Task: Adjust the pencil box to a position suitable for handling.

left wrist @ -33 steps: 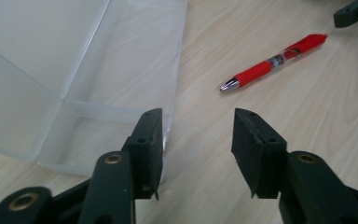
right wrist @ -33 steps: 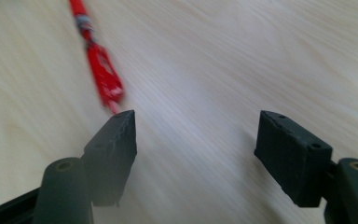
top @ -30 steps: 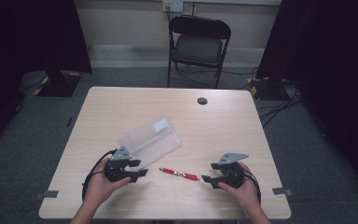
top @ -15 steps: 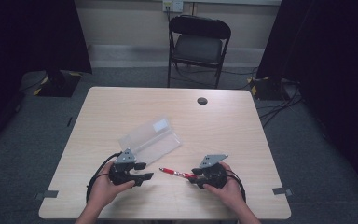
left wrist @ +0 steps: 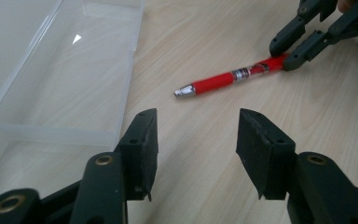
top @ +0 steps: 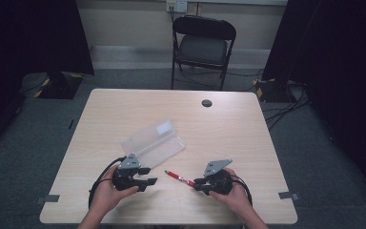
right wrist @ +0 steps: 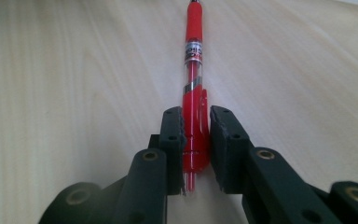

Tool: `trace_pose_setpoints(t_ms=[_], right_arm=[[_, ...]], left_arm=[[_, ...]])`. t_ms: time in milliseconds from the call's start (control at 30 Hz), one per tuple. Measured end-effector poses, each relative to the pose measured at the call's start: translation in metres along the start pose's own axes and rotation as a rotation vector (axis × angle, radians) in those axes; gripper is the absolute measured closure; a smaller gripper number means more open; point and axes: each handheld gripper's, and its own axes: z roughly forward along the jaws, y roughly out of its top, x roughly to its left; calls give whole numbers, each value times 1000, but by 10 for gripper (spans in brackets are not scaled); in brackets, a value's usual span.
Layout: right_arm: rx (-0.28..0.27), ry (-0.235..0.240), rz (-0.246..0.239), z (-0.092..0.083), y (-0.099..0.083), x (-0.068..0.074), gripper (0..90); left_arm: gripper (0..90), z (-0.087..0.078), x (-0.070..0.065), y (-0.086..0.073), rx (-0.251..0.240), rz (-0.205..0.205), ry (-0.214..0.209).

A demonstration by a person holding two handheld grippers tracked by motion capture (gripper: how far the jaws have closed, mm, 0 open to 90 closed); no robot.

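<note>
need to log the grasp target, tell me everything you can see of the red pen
The red pen is a slim plastic retractable with a clear middle section, a printed label band, a red clip and a silver metal tip. It lies flat on the light wood table, tip pointing toward the clear plastic case, which it does not touch. The right gripper has just been closing its jaws on the clip end, and the pads now press it from both sides. The left gripper stands open nearby, apart from it.

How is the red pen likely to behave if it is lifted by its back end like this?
The red pen looks stiff and light, so it should probably stay straight rather than sag. The right tongs have just been closing on its clip end, far from the middle, so the tip may dip. Its smooth round barrel could slip or roll if released.
</note>
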Motion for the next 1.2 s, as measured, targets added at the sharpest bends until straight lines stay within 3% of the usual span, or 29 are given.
trace_pose_setpoints(t_ms=[67,167,267,333,500,733,800,933,1033,1200], right_arm=[[5,25,-5,-2,-2,2,754],[4,21,-1,-5,-5,3,741],[-20,0,23,-7,-10,1,632],[-27,-40,44,-11,-13,-2,563],[-45,-105,68,-17,-21,-10,516],[-71,-167,125,-22,-28,-18,414],[-67,-184,151,-25,-30,-20,368],[-91,-184,249,-34,-38,-28,266],[-97,-225,261,-38,-43,-31,230],[-111,-238,242,-41,-50,-34,197]], left_arm=[[489,2,-2,1,0,4,-2],[488,5,-4,4,4,21,-15],[473,10,-7,6,2,28,-23],[463,12,-8,8,6,42,-26],[447,19,-10,11,9,60,-47],[437,30,-15,14,25,79,-71],[434,33,-16,15,32,89,-77],[432,36,-17,15,38,94,-81],[438,39,-17,15,36,94,-89],[446,43,-17,15,45,104,-95]])
